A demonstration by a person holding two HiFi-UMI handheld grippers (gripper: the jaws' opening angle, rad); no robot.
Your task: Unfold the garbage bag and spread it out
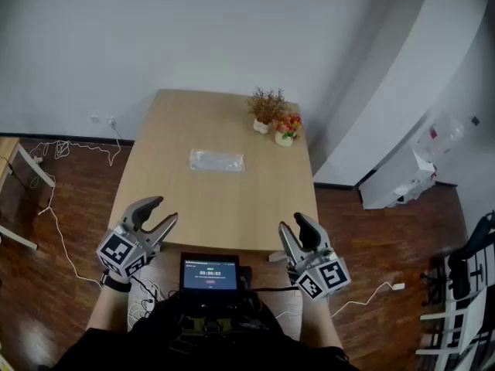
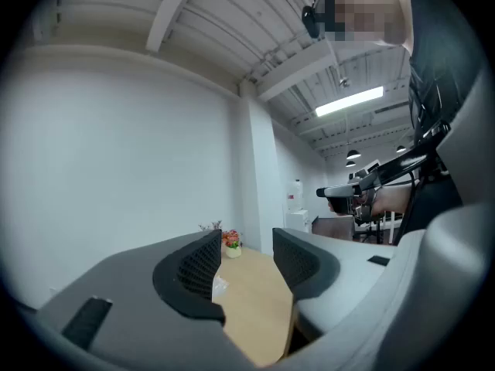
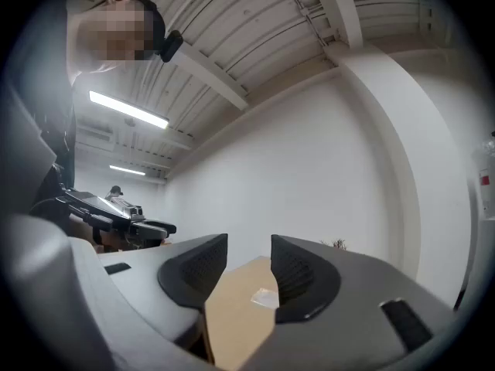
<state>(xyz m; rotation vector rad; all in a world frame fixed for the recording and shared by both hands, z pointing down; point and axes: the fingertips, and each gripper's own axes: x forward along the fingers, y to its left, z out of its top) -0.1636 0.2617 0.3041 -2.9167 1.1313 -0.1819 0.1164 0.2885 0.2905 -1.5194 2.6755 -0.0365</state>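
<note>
Garbage bag: folded, mid-table, long axis crosswise, ahead of both tongs.
Left tongs: spread, empty.
Right tongs: spread, empty, about equally near.

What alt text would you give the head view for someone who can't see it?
A folded clear garbage bag lies on a wooden table, two small potted plants beyond it. At the table's near edge, the left gripper and right gripper are held open and empty.
</note>
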